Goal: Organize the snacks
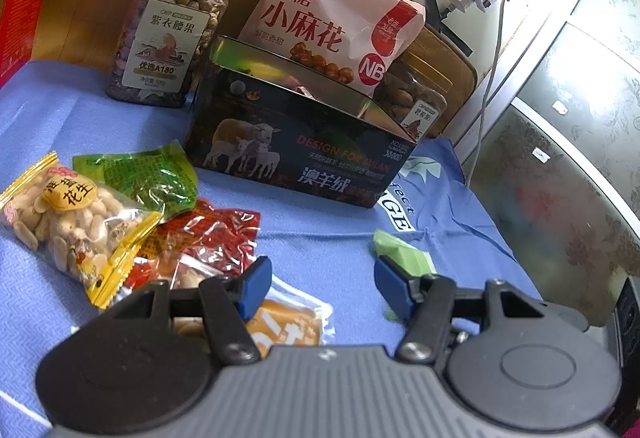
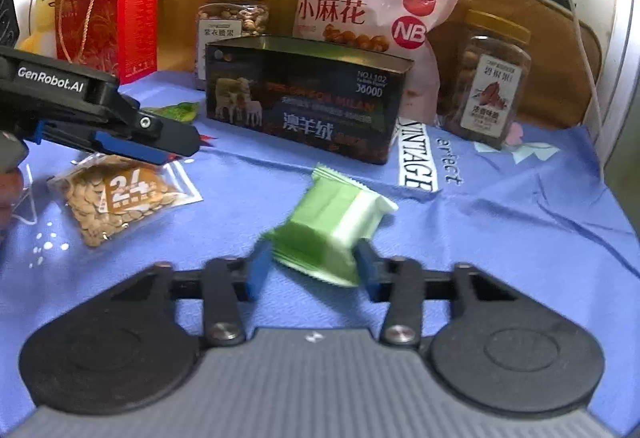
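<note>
Right tool (image 2: 310,268) pinched the green packet (image 2: 334,228) at frame centre; left tool (image 1: 322,288) spread, empty; lift squarely toward the open tin (image 2: 304,98) above

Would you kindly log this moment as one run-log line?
right gripper: shut on green packet | left gripper: open, empty | tin box: open | loose: seed packet, peanut packet
</note>
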